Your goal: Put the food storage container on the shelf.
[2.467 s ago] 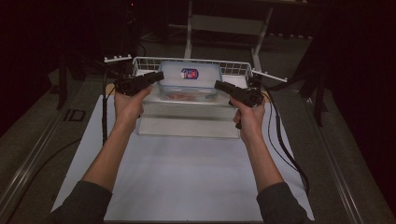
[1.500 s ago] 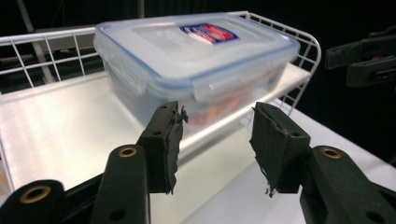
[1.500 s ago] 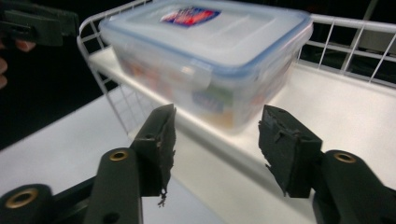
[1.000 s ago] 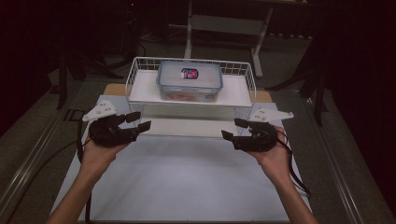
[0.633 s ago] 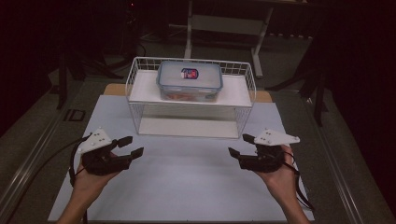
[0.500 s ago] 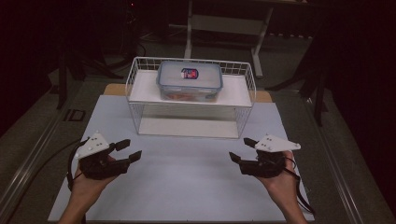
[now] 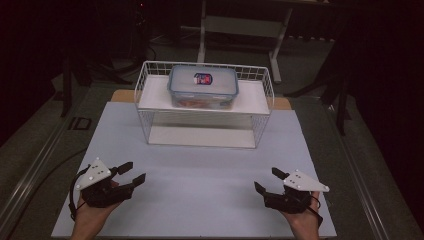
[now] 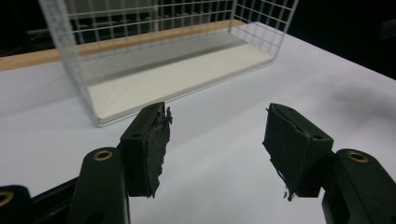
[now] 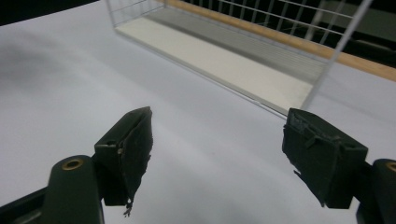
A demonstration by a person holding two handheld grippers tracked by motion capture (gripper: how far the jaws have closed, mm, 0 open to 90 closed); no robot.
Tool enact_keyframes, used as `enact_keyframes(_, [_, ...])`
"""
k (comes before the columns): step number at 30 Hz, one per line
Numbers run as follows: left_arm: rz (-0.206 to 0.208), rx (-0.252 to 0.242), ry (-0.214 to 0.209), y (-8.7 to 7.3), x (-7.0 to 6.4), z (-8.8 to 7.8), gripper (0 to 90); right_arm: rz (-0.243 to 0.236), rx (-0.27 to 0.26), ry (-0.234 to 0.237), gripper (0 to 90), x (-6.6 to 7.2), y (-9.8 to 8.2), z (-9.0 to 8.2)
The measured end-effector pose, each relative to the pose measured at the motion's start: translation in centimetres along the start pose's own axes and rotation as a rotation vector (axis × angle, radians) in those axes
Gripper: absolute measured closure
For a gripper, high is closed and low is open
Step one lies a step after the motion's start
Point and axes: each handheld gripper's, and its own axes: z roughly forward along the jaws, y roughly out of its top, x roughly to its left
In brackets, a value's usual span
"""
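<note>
Two grippers sit near the front edge of the white mat (image 7: 200,190), well apart. Left gripper (image 7: 131,172): jaws spread, nothing between them. Wire rack (image 7: 150,107) at far centre, lidded plastic container (image 7: 202,87) on its top shelf. Right gripper (image 7: 267,181): jaws spread, just been opening, nothing between them.

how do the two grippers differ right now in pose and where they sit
The left gripper sits near the white mat's near left corner, its fingers aimed right and toward the wire rack; the right gripper sits near the near right corner, aimed left and toward the rack. The left one's grey plate tilts up to the left, the right one's lies flatter, pointing right. Both are open, empty, hand-held, their jaws having just been opening.
</note>
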Motion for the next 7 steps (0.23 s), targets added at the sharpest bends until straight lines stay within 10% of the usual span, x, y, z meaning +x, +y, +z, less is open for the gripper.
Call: enact_keyframes(7, [-0.032,0.025,0.048,-1.2,1.3,0.5,39.4,-0.024,0.029,-0.033,24.0,0.3,-1.0,1.1])
